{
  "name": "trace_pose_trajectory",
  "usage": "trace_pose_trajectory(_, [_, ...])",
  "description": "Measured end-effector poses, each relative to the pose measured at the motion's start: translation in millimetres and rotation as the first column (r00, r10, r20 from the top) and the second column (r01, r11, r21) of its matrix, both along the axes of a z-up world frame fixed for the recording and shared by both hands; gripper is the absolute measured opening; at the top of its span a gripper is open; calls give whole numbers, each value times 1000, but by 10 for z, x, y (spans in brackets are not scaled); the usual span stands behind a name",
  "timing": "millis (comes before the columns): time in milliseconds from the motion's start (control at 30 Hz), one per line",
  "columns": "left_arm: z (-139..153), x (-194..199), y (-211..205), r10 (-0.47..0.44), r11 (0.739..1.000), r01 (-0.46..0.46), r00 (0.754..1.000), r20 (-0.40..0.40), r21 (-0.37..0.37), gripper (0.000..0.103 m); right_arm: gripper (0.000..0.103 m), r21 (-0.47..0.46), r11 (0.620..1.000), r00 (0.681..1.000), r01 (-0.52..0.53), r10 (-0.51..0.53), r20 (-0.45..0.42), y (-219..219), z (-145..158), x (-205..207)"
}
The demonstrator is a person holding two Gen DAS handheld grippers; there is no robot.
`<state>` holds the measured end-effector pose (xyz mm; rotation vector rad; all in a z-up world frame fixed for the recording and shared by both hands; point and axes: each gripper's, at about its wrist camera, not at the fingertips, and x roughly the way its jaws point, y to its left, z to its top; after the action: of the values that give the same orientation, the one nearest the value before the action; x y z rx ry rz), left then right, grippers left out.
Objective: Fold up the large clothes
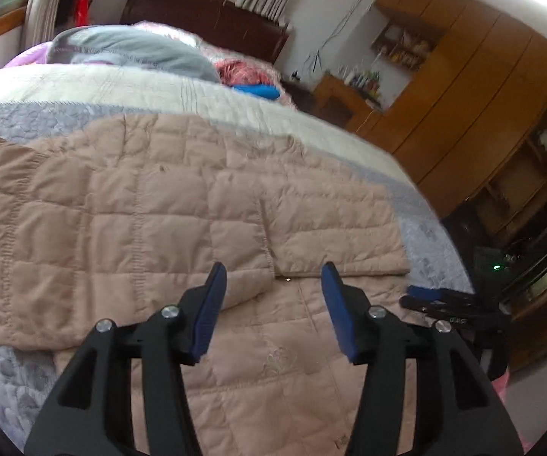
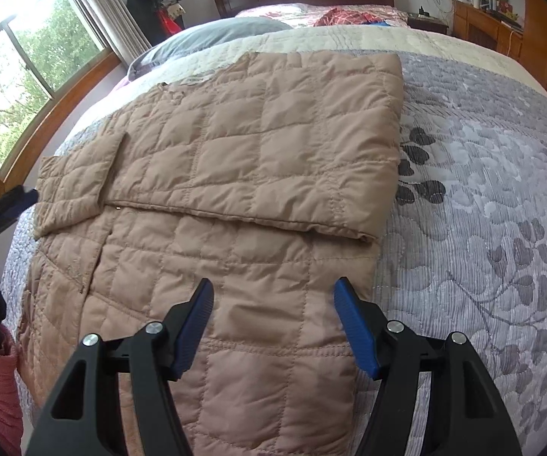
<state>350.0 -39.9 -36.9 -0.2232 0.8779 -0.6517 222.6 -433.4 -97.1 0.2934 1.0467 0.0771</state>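
A tan quilted jacket [image 2: 235,174] lies partly folded on the bed [image 2: 482,190]. Left gripper [image 1: 273,277] and right gripper [image 2: 273,296] hover spread above it, pinching nothing.

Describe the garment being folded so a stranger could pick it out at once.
Start at the big bed with the grey leaf-patterned quilt. Spread across its near end lies the tan jacket, its top part folded down over the rest. Its puffy square-stitched fabric sets it apart from the grey pillow and red cloth near the headboard.
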Motion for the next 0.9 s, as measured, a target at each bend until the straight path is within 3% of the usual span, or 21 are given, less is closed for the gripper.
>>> trace_pose_trajectory(100, [19,66,214,132,982,-135,991,35,129,51,67,11,1000,1000,-22,22,7,96,87,4])
trace_pose_trajectory(133, [-16,144,285,178,967,-180,984,30,180,51,67,13,999,999,-34,34,5,151,118,24])
trace_pose_trajectory(200, [-194,346,442,288,907,-272,958,-1,322,49,67,16,998,999,-52,52,-4,251,161,74])
trace_pose_trajectory(300, [-473,529,579,345,865,-304,938,-34,398,48,67,29,996,996,-80,81,-26,425,213,196])
trace_pose_trajectory(367, [-729,621,587,325,876,-262,941,-94,405,49,67,36,994,993,-107,108,-40,580,240,299])
trace_pose_trajectory(400, [-778,634,570,319,874,-258,944,-85,411,50,67,37,992,992,-119,121,-47,646,240,356])
trace_pose_trajectory(533, [-778,638,569,317,878,-258,944,-86,402,52,67,89,983,983,-159,166,-78,933,242,657])
trace_pose_trajectory(700, [-517,572,783,340,918,-301,932,-122,260,52,67,148,968,972,-202,217,-92,1345,238,1125])
trace_pose_trajectory(900, [-326,501,1027,398,882,-371,917,-37,290,52,56,210,952,960,-222,251,-124,1671,66,1523])
